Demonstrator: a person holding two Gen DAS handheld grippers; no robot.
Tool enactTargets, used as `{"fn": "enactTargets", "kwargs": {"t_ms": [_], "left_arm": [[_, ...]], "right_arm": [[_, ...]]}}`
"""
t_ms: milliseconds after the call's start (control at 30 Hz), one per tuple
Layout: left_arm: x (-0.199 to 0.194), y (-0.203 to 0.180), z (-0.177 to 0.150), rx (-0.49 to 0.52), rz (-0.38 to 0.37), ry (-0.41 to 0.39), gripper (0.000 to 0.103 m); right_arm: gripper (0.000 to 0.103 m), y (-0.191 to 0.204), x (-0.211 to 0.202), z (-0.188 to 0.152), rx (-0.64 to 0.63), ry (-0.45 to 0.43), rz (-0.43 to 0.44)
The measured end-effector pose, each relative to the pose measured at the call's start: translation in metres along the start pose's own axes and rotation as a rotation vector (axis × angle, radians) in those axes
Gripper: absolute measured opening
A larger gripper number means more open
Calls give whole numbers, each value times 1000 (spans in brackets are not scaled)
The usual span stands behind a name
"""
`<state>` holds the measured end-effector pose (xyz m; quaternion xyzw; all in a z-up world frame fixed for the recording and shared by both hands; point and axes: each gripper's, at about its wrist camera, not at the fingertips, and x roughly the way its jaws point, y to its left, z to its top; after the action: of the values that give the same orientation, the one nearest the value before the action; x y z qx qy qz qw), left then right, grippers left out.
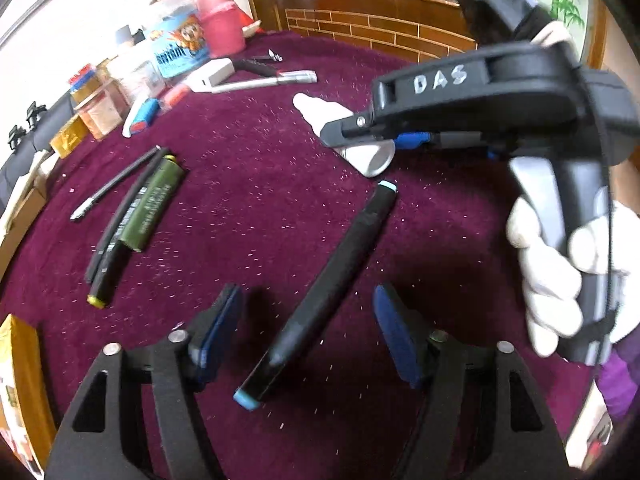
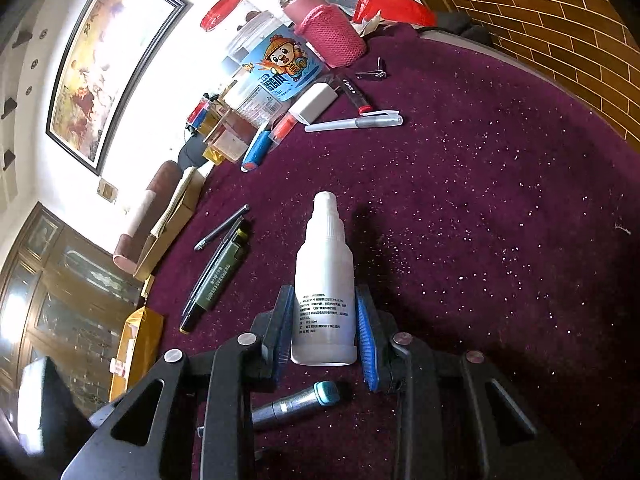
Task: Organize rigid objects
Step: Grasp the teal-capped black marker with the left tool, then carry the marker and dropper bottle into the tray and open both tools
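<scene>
A black marker with light-blue ends (image 1: 320, 292) lies on the purple cloth between the spread fingers of my left gripper (image 1: 312, 316), which is open and just above it. My right gripper (image 2: 324, 320) is shut on a white plastic bottle (image 2: 325, 280) and holds it lengthwise; in the left wrist view the right gripper (image 1: 340, 136) holds the same bottle (image 1: 368, 158) above the cloth. The marker's blue end (image 2: 326, 392) shows below the bottle in the right wrist view. A row of pens with a green marker (image 1: 154, 200) lies at the left.
A clutter of jars (image 2: 272, 68), a pink sleeve bottle (image 2: 328, 32), a white box (image 2: 314, 102), a white pen (image 2: 356, 122) and nail clippers (image 2: 372, 72) sits at the far table edge. Yellow boxes (image 1: 20, 380) stand at the left edge. A brick-pattern wooden counter (image 2: 560, 32) lies beyond the table.
</scene>
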<state>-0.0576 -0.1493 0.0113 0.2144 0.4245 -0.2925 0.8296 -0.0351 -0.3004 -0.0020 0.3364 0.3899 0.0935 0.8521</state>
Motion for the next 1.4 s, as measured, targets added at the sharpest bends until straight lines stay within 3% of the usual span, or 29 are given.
{"fn": "enactTargets", "kwargs": {"t_ms": [67, 133, 167, 467, 700, 1067, 1267, 1400], "left_arm": [[0, 3, 0, -28, -78, 2, 28], [-3, 1, -2, -27, -68, 7, 14], [-4, 0, -4, -28, -66, 9, 12], [-24, 27, -28, -185, -116, -26, 12], [-74, 61, -59, -314, -177, -109, 12], [-154, 158, -132, -599, -131, -247, 12], [-183, 216, -186, -754, -28, -286, 12], [-189, 248, -222, -851, 20, -275, 12]], "right_arm": [[26, -1, 0, 1, 5, 1, 5], [26, -1, 0, 1, 5, 2, 6], [26, 0, 0, 1, 4, 2, 5], [26, 1, 1, 2, -14, -1, -12], [26, 4, 2, 1, -30, -7, -34], [26, 47, 17, 1, -198, 55, -321], [26, 47, 10, -1, -69, 93, -171], [26, 70, 6, -10, -56, 118, -70]]}}
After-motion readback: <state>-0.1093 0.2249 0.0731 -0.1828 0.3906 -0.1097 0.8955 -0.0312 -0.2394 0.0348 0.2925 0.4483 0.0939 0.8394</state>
